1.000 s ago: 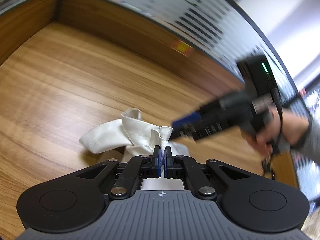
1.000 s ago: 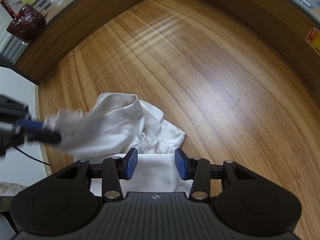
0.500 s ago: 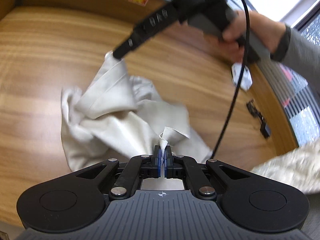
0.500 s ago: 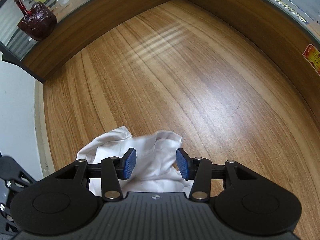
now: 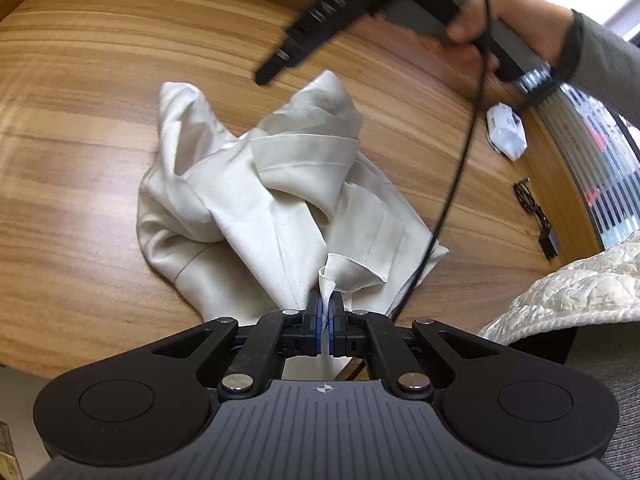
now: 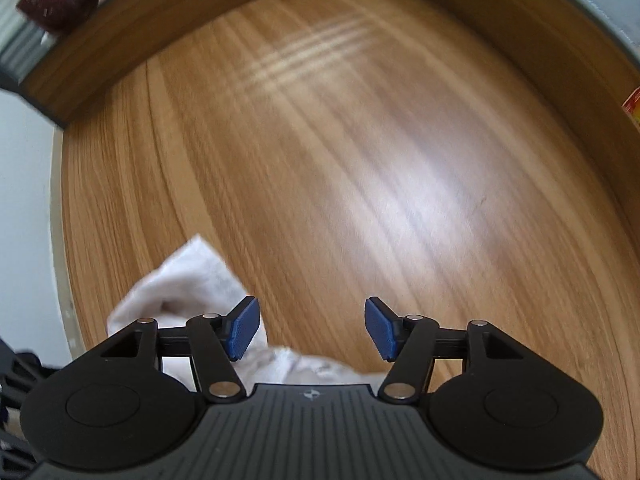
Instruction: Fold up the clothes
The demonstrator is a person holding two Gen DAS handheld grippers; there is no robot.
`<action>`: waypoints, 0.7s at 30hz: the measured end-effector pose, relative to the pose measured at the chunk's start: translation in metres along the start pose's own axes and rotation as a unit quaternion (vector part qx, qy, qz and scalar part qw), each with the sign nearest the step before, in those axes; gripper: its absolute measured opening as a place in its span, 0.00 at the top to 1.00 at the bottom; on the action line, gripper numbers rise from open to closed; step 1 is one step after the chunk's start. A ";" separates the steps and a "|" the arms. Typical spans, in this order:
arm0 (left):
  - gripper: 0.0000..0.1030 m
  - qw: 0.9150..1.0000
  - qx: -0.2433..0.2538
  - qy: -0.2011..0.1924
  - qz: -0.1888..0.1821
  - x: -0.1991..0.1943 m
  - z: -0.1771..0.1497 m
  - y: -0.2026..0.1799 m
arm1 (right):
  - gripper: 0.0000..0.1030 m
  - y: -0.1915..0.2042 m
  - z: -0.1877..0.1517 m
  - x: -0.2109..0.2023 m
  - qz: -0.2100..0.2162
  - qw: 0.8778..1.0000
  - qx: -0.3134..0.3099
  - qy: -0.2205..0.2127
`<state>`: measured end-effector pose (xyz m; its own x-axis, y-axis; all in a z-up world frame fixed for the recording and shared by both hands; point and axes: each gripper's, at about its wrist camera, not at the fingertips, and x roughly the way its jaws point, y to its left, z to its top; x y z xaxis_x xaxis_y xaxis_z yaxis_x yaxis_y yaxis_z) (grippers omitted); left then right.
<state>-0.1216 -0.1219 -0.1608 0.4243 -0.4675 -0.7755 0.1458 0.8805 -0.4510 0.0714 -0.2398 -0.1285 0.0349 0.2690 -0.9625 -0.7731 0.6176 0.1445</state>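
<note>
A crumpled white shirt (image 5: 280,200) lies in a heap on the wooden table (image 5: 80,80). My left gripper (image 5: 326,320) is shut on a corner of the shirt near the table's front edge. In the left wrist view the right gripper (image 5: 272,72) hovers above the far side of the heap, held by a hand. In the right wrist view my right gripper (image 6: 312,328) is open and empty above the table, with part of the shirt (image 6: 188,280) below its left finger.
A white quilted cloth (image 5: 580,292) lies at the right edge. A black cable (image 5: 452,184) hangs over the shirt. A small white packet (image 5: 506,134) and a black plug (image 5: 540,220) lie on the table's right side. A dark red object (image 6: 56,0) stands beyond the wooden ledge.
The right gripper let go of the shirt, opened wider and rose away. The lifted part of the shirt dropped back onto the heap. My left gripper kept its hold.
</note>
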 end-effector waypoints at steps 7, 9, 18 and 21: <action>0.97 1.000 -0.012 -0.009 0.009 -0.007 0.002 0.000 | 0.37 -0.001 -0.042 -0.008 0.008 1.000 0.021 0.013; 0.97 1.000 -0.014 -0.010 0.010 -0.011 0.004 0.002 | 0.42 -0.001 -0.055 -0.010 0.014 0.999 0.035 0.012; 0.97 0.999 -0.035 -0.021 0.006 -0.019 0.004 0.005 | 0.93 0.002 -0.084 -0.016 0.051 0.994 0.099 -0.005; 0.97 0.999 -0.036 -0.022 0.002 -0.023 0.003 0.003 | 0.94 0.005 -0.099 -0.026 0.065 0.991 0.117 -0.011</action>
<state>-0.1288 -0.1079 -0.1429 0.4633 -0.4594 -0.7579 0.0809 0.8735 -0.4801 0.0038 -0.3169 -0.1252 -0.0396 0.3720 -0.9274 -0.6043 0.7303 0.3187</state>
